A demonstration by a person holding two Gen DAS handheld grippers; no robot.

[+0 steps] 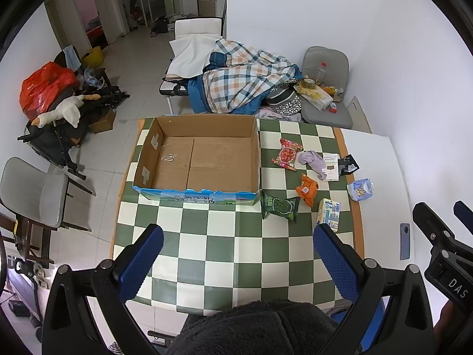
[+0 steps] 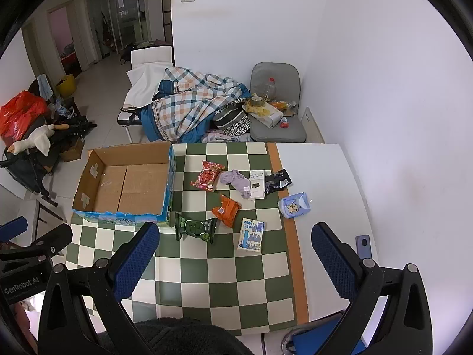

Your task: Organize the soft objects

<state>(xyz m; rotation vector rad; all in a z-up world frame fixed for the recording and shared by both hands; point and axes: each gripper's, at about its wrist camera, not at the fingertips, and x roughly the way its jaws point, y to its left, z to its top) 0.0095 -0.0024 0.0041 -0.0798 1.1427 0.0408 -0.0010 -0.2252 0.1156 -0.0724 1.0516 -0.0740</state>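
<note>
Left claw (image 1: 238, 261), left-wrist view: jaws spread wide and empty above the counter's (image 1: 218, 245) near edge, tilted down, apparently poised before any pick. The box (image 1: 198, 159) sits open and empty toward the far left corner, presumably as the bin for sorting. Soft packets lie loose to its right: a green pack (image 1: 279, 207) just beside the box's near right corner, an orange pack (image 1: 307, 190), a red pack (image 1: 287, 154) and a cloth (image 1: 310, 159).

Right claw (image 2: 235, 261), right-wrist view: likewise fully open, nothing between the pads, over the near edge. A tissue pack (image 2: 251, 234) lies closest ahead, and a blue pack (image 2: 294, 205) lies near the right edge.
</note>
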